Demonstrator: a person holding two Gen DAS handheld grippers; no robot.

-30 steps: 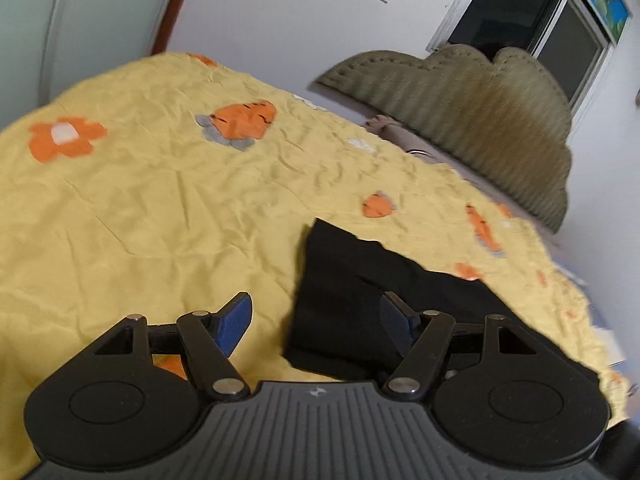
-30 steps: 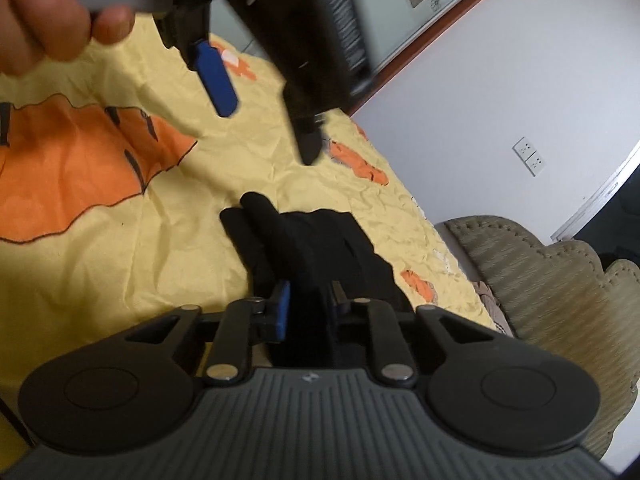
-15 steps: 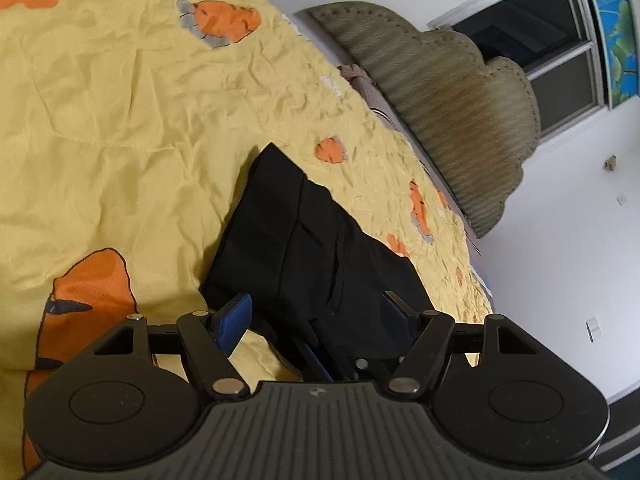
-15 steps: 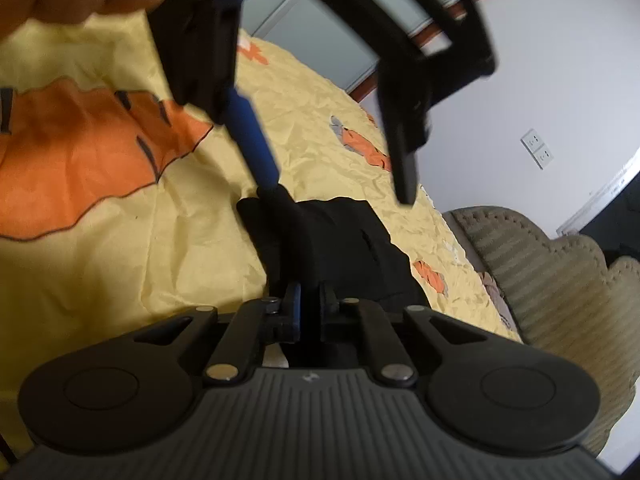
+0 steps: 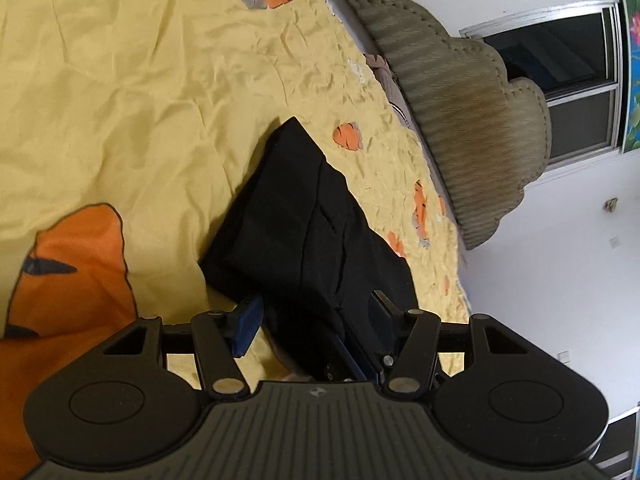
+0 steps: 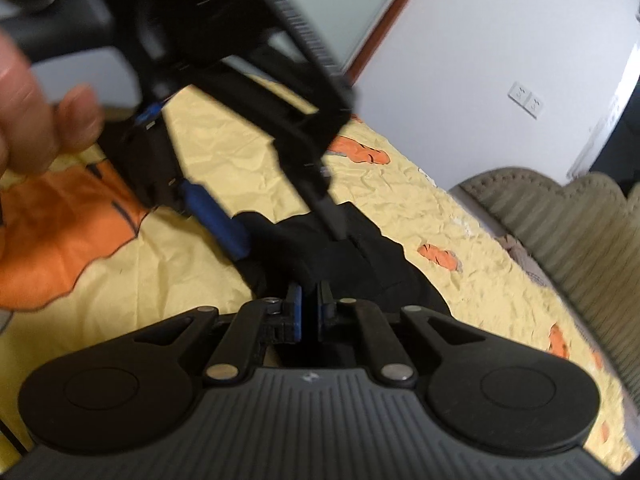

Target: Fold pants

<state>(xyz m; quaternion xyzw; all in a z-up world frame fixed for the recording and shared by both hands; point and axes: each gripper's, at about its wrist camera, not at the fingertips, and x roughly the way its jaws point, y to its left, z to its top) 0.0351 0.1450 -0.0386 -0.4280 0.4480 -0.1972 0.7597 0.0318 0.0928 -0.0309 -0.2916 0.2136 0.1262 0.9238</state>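
Olive headboard [image 5: 460, 120] beyond black pants [image 5: 304, 220] on bedspread [image 5: 120, 100].

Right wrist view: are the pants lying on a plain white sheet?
No, the black pants lie on a yellow sheet printed with orange shapes.

One black pants [image 5: 316, 216], two tongs [image 5: 316, 320] [image 6: 310, 308], one bedspread [image 5: 120, 100], one headboard [image 5: 460, 120]

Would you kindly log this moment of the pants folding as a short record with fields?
surface: yellow bedspread with orange prints
garment: black pants, partly folded, lying on the bedspread
left gripper: closing, pants fabric between its fingers
right gripper: shut on a bunched fold of the pants
background: padded headboard, window
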